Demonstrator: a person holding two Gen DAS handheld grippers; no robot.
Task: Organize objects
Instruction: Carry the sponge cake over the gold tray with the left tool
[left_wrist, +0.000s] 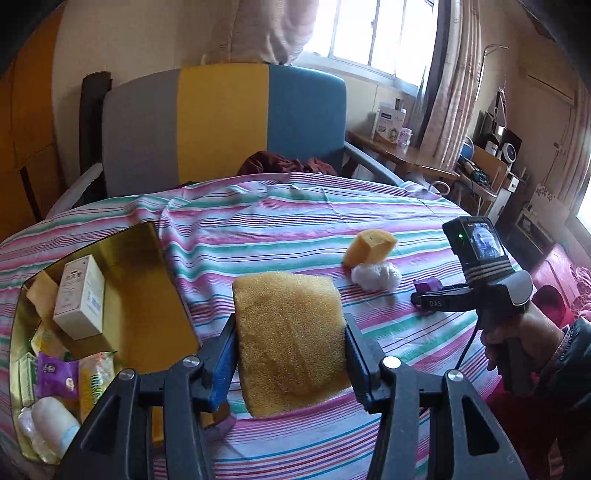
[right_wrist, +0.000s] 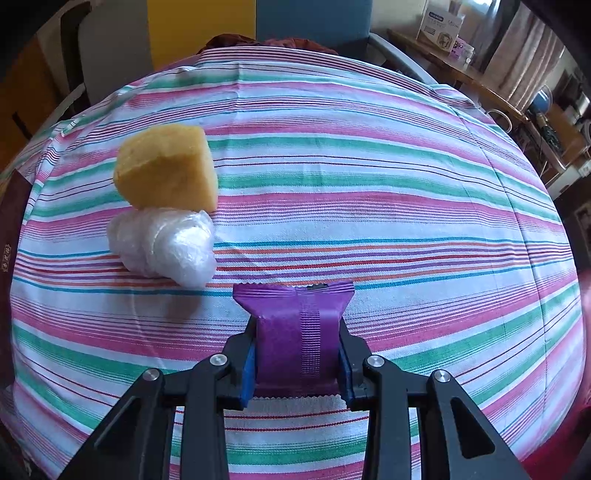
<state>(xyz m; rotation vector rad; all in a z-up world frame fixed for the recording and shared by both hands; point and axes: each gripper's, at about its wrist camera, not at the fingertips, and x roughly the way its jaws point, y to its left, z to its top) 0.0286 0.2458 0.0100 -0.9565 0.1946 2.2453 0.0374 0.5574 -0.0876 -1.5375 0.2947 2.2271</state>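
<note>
The left gripper (left_wrist: 291, 354) is clamped on a yellow sponge block (left_wrist: 290, 339); both pads press its left and right faces, and the block is held clear of the striped cloth (left_wrist: 295, 221) covering the table. The gold box (left_wrist: 155, 295) stands at the near left of this gripper, just beside it, already containing a white carton (left_wrist: 79, 297), a purple sachet (left_wrist: 59, 376) and other packets. The governing relation is therefore a short leftward transfer: the sponge lies to the right of the box opening, with its long axis running away from the claw, roughly parallel to the box's long side. The left hand is by far the nearer to the box. The right gripper (right_wrist: 297, 354) is closed on a purple packet (right_wrist: 295, 332), pinching its middle; the packet's long axis also runs away from the claw, and its far crimped edge sits low over the cloth. Whether it rests on the cloth cannot be told. Still on the table, far and left of the right gripper, a second yellow sponge (right_wrist: 166, 170) touches a white plastic bundle (right_wrist: 162, 247) lying just nearer. Judged sequence: deposit the left load first, then carry the right load across to the box
</note>
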